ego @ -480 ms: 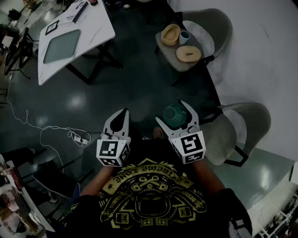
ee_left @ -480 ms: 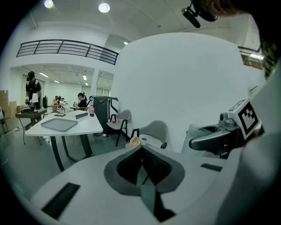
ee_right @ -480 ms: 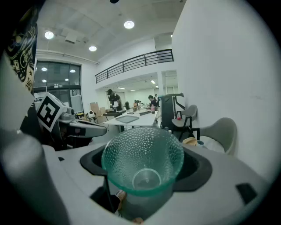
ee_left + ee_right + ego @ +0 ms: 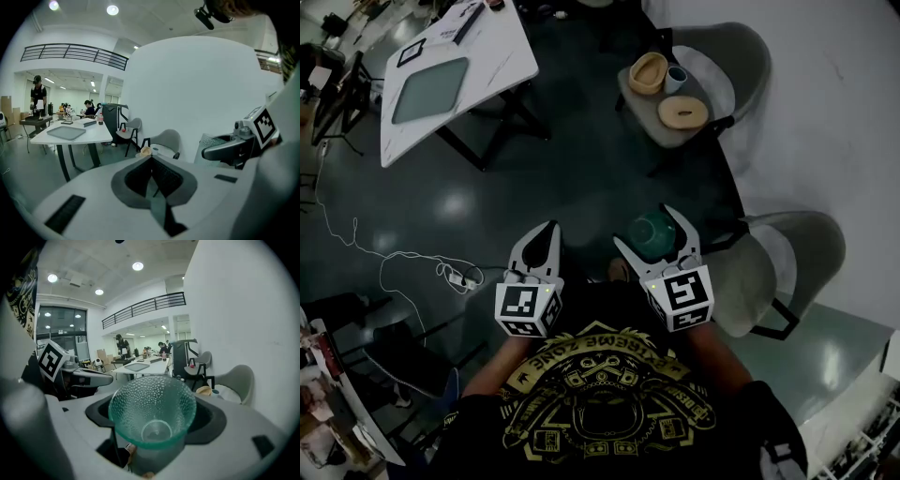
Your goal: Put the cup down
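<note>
A green dimpled glass cup (image 4: 653, 233) sits between the jaws of my right gripper (image 4: 643, 225), held in the air over the dark floor in front of the person. In the right gripper view the cup (image 4: 152, 411) points mouth-first at the camera, with both jaws pressed against its sides. My left gripper (image 4: 544, 236) hangs beside it to the left, about level. Its pads (image 4: 161, 176) meet at the tip with nothing between them.
A grey chair (image 4: 727, 56) ahead carries a tan bowl (image 4: 648, 71), a small blue cup (image 4: 676, 79) and a round tan plate (image 4: 682, 112). A second grey chair (image 4: 783, 258) stands close on the right. A white table (image 4: 492, 52) with a grey tray is at far left. A cable and power strip (image 4: 455, 275) lie on the floor.
The head view has shifted slightly. Both grippers and the cup keep the same place.
</note>
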The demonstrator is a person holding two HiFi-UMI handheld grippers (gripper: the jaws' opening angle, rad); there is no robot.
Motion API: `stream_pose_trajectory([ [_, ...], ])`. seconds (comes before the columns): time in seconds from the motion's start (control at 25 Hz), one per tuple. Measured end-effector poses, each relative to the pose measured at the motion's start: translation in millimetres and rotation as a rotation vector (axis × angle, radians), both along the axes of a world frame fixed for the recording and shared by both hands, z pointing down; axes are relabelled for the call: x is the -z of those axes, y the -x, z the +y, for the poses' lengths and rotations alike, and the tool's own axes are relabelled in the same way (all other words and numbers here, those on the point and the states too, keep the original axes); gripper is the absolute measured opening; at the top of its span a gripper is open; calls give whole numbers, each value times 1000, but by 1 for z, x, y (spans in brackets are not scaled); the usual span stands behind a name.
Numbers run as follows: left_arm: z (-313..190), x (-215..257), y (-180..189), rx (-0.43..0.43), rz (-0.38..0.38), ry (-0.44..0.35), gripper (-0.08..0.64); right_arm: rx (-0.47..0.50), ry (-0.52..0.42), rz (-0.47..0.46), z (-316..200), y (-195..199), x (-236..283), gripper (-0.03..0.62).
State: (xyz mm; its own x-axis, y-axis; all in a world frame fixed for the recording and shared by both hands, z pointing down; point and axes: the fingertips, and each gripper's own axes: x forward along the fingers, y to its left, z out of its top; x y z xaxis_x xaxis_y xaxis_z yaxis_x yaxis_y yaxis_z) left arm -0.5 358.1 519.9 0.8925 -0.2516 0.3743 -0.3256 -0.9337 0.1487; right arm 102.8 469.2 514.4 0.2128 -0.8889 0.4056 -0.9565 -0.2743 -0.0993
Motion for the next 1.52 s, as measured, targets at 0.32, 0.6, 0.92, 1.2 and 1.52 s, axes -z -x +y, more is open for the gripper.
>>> stream_pose_trajectory([
  [0.32, -12, 1, 14, 35, 1, 4, 11, 21, -7, -15, -12, 8, -4, 407],
  [0.6, -31, -1, 27, 58, 8, 21, 11, 38, 0, -19, -36, 19, -1, 407],
  [0.92, -65, -8, 39, 83, 9, 57, 11, 55, 22, -27, -76, 28, 0, 407],
  [1.2, -101, -17, 48, 104, 11, 96, 11, 69, 35, -42, -119, 37, 2, 407],
  [1.52, -144, -33, 58, 123, -4, 142, 11, 87, 58, -50, -173, 45, -2, 407],
])
